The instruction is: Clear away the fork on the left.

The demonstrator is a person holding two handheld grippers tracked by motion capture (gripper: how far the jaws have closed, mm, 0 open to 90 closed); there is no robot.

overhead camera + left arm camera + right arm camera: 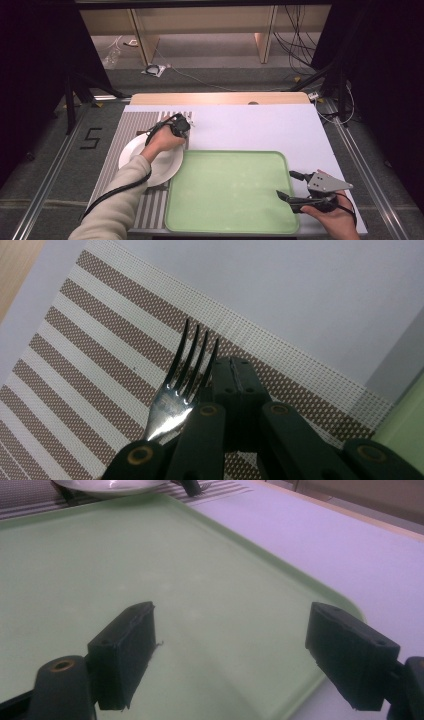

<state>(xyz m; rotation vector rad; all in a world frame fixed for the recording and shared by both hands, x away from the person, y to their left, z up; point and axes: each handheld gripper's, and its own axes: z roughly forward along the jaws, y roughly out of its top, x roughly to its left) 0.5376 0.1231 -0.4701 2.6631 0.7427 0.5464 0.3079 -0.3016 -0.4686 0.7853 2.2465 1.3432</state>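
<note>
A metal fork (186,371) lies along the striped placemat (95,347), tines pointing away, close against the left side of my left gripper (236,371). That gripper's jaws are pressed together with nothing showing in the seam between them. In the high view the left gripper (182,125) sits on the placemat (135,125) just beyond a white plate (167,167). My right gripper (285,184) hovers open over the near right corner of a green tray (230,190). Its jaws (232,645) stand wide apart with only the bare tray (150,555) between them.
A white cover (260,125) spreads over the table beyond and to the right of the tray. The plate's rim (105,486) borders the tray's far left. The table's wooden far edge (220,98) ends the work area. Dark stands flank the table.
</note>
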